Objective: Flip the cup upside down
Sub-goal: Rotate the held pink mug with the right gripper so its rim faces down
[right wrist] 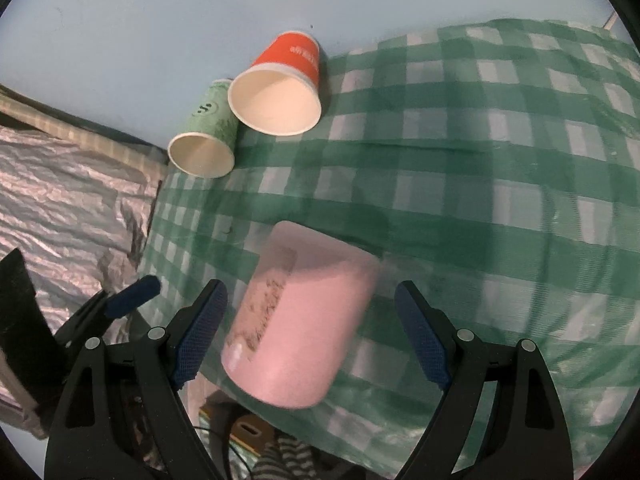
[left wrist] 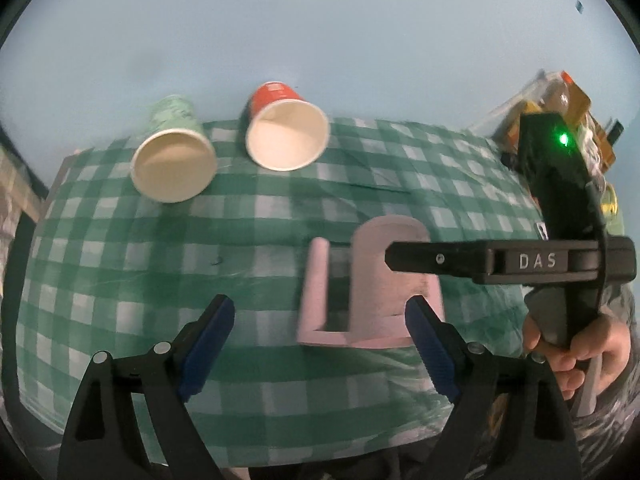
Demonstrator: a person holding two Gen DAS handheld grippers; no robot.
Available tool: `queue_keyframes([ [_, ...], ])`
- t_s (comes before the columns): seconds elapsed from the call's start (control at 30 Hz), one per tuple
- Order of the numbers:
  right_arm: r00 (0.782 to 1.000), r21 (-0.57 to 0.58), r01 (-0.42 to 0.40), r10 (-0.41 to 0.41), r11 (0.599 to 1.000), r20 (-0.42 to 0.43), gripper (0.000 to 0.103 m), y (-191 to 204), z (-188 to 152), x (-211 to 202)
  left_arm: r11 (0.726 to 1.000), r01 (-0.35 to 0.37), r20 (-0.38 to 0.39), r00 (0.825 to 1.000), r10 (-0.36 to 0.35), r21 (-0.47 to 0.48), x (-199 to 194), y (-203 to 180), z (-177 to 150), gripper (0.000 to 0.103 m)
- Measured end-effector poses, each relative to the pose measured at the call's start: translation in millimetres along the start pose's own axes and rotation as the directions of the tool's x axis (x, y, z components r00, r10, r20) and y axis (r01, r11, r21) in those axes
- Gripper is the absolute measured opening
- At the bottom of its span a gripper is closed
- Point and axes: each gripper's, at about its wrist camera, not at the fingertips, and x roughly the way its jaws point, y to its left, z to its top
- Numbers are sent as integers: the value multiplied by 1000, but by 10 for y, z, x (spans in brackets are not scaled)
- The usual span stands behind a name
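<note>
Fingers, left gripper [left wrist: 320, 344]: spread wide, holding nothing; the right-hand blue pad [left wrist: 430, 344] sits just in front of the mug's base.
Fingers, right gripper [right wrist: 310, 334]: spread wide, one on each side of the pink mug, with gaps on both sides.
Pink mug [right wrist: 298, 320]: stands mouth-down near the table's near edge, its flat bottom on top; the handle [left wrist: 316, 292] shows in the left wrist view.
Table [right wrist: 460, 168]: covered with a green-and-white checked cloth.
Red paper cup [right wrist: 280, 88]: lies on its side at the far edge, mouth toward the cameras.
Green paper cup [right wrist: 206, 136]: lies on its side just beside the red one, near the far left corner.
</note>
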Motion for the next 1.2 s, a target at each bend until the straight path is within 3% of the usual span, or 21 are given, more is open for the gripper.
queue_keyframes([
  [0.27, 997, 40, 48, -45, 998, -60, 86, 3, 80, 253, 993, 9, 21, 1000, -6, -119, 157, 423, 4, 89],
  [0.5, 991, 55, 82, -75, 995, -112, 86, -5, 148, 390, 990, 18, 38, 999, -13, -141, 316, 469, 6, 88],
  [0.67, 990, 58, 98, -92, 993, -104, 86, 22, 150, 410, 985, 41, 49, 998, -33, -167, 398, 480, 29, 88],
  [0.87, 994, 15, 89, -88, 996, -67, 74, 56, 133, 404, 987, 31, 51, 998, -23, -160, 405, 473, 14, 88],
  [1.1, 996, -91, 89, -87, 992, 31, 73, 194, 49, 248, 985, 25, 90, 996, -10, -169, 286, 531, -47, 88],
  [1.2, 991, -142, 85, -69, 986, 111, 73, 273, -47, 122, 987, 5, 114, 993, 14, -160, 227, 515, -76, 88],
])
